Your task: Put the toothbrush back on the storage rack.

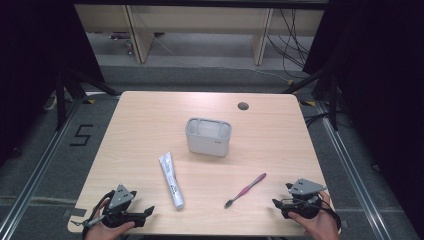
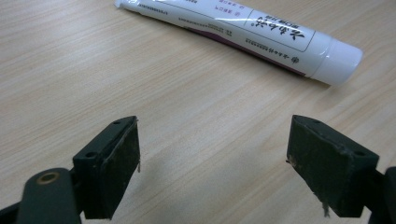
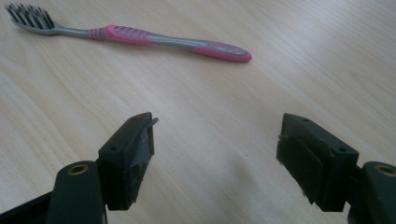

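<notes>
1. At the table's near edge, left claw and right claw both gape, nothing between them.
2. Tube lies just ahead of the left; toothbrush near the right.
3. Best approach: square up across the tube's white body, behind its cap, before squeezing.

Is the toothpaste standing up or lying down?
Lying down. The toothpaste tube lies flat on the table, its white cap still on and pointing toward the person's edge, apart from the grey holder.
</notes>
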Demonstrator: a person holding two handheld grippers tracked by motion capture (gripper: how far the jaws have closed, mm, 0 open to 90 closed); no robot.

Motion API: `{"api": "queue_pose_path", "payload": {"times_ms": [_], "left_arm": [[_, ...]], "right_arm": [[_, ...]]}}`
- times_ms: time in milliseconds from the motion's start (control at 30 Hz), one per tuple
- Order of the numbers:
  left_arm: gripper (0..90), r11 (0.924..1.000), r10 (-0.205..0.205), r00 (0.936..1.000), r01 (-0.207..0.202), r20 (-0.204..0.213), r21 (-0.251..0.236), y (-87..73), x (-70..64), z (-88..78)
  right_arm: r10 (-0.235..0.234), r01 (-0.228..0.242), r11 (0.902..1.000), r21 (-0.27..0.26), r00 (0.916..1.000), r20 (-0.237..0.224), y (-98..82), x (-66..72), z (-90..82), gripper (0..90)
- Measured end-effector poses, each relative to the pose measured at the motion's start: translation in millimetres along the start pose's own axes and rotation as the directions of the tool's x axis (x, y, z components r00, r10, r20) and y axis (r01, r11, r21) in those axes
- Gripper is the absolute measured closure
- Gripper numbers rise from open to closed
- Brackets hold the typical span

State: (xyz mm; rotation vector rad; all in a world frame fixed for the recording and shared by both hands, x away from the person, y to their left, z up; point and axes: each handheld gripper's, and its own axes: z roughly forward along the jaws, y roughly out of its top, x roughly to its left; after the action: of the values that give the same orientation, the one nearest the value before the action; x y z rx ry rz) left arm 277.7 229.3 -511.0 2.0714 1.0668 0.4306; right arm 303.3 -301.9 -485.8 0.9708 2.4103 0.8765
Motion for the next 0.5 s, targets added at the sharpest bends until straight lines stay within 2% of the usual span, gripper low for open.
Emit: {"api": "queue_pose_path", "payload": {"times_ms": [33, 67, 100, 133, 200, 367, 467, 500], "left_arm": [[16.6, 1.0, -0.007, 1.0, 0.007, -0.001, -0.004, 0.0, -0.8, 0.0], [16.6, 1.0, -0.007, 1.0, 0.007, -0.001, -0.004, 0.0, -0.8, 0.0], [16.6, 1.0, -0.002, 1.0, 0.002, 0.002, -0.002, 0.0, -0.6, -0.9], [16.6, 1.0, -0.002, 1.0, 0.002, 0.002, -0.002, 0.0, -0.6, -0.9], [16.6, 0.9999, -0.005, 1.0, 0.005, -0.004, -0.013, -0.7, -0.4, 0.2], [16.5, 1.0, -0.004, 1.0, 0.004, -0.001, -0.002, 0.0, -0.3, 0.1], [16.5, 1.0, -0.009, 0.9999, 0.009, -0.011, -0.003, 0.3, -0.2, 1.0], [16.5, 1.0, 0.006, 1.0, -0.006, -0.002, -0.003, 0.0, 0.6, 0.8]], "right_arm": [[0.012, -0.012, 0.9999, 0.012, 0.9999, -0.007, 1.1, 2.4, -0.5, 27.3], [-0.01, 0.01, 0.9999, 0.002, 0.9999, -0.009, 2.4, 2.3, 0.0, 27.2], [0.011, -0.011, 0.9998, 0.015, 0.9998, -0.015, 3.6, 6.1, -0.7, 27.4], [0.011, -0.011, 0.9998, 0.015, 0.9998, -0.015, 3.6, 6.1, -0.7, 27.4], [-0.051, 0.051, 0.9987, 0.0, 0.9984, -0.025, 7.6, 4.8, 0.0, 28.4], [-0.086, 0.087, 0.9962, 0.005, 0.9938, -0.07, 12.6, 9.1, 3.8, 31.5], [-0.109, 0.109, 0.994, -0.002, 0.9912, -0.075, 17.3, 10.8, 5.7, 31.6], [-0.108, 0.108, 0.9941, -0.004, 0.9912, -0.077, 19.0, 11.5, 6.1, 31.6]]}}
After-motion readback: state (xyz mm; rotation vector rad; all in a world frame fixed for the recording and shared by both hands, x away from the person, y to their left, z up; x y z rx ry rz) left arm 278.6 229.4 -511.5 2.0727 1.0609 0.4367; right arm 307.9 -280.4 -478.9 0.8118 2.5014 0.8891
